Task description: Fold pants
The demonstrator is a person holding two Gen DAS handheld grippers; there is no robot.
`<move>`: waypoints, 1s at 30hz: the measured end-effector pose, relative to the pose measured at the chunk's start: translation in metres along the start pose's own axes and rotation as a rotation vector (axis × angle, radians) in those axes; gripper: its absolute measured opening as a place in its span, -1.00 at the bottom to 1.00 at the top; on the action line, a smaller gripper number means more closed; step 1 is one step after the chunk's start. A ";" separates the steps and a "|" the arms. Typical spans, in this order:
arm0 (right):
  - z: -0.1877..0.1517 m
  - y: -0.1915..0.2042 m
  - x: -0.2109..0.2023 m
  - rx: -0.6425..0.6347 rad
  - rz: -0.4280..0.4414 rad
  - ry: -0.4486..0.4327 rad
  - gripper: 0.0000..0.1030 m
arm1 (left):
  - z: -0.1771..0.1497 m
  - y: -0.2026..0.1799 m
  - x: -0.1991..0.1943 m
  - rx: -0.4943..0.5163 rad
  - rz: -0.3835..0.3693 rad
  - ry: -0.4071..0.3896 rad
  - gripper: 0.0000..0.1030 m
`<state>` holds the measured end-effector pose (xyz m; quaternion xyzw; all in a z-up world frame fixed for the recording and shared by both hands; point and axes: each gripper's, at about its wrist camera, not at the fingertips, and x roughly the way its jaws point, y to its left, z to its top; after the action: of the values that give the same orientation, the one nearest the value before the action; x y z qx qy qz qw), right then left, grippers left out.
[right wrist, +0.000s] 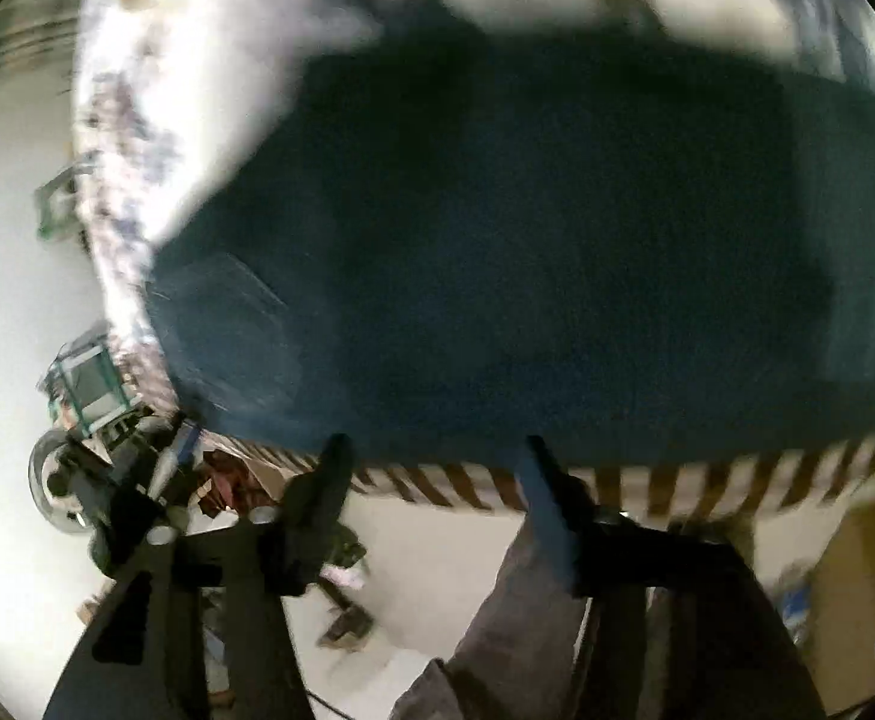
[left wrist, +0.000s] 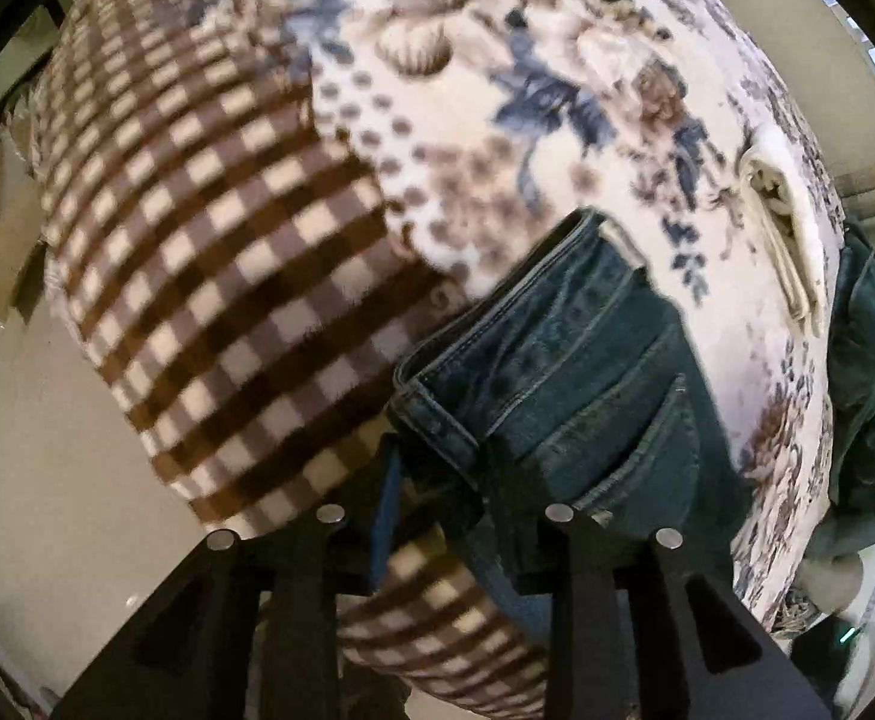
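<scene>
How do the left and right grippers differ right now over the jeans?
The left gripper has its jaws narrow, at the jeans waistband; whether the pads pinch it I cannot tell. The right gripper stands wide, empty, with blurred denim beyond it. Both point down at the blanket.

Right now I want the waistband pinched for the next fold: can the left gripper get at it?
Probably yes: the jeans' waistband lies just ahead of the left gripper, with nothing between them.
</scene>
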<state>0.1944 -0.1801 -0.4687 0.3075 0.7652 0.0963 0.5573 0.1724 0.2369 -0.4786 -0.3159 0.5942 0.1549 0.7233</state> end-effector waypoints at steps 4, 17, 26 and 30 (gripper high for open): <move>0.073 0.037 -0.012 -0.141 -0.070 -0.092 0.24 | -0.003 -0.036 -0.026 0.096 0.105 -0.062 0.70; 0.164 0.046 0.029 -0.137 -0.144 -0.145 -1.00 | -0.023 -0.132 0.024 0.393 0.146 -0.026 0.74; 0.133 0.044 0.013 -0.144 0.010 -0.093 -0.97 | -0.042 -0.125 0.026 0.409 0.173 0.016 0.74; 0.137 0.006 0.041 -0.064 -0.183 -0.176 -1.00 | -0.049 -0.137 0.031 0.444 0.191 0.030 0.74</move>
<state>0.3136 -0.1785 -0.5471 0.2258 0.7348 0.0423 0.6381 0.2243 0.0974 -0.4753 -0.0938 0.6516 0.0832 0.7481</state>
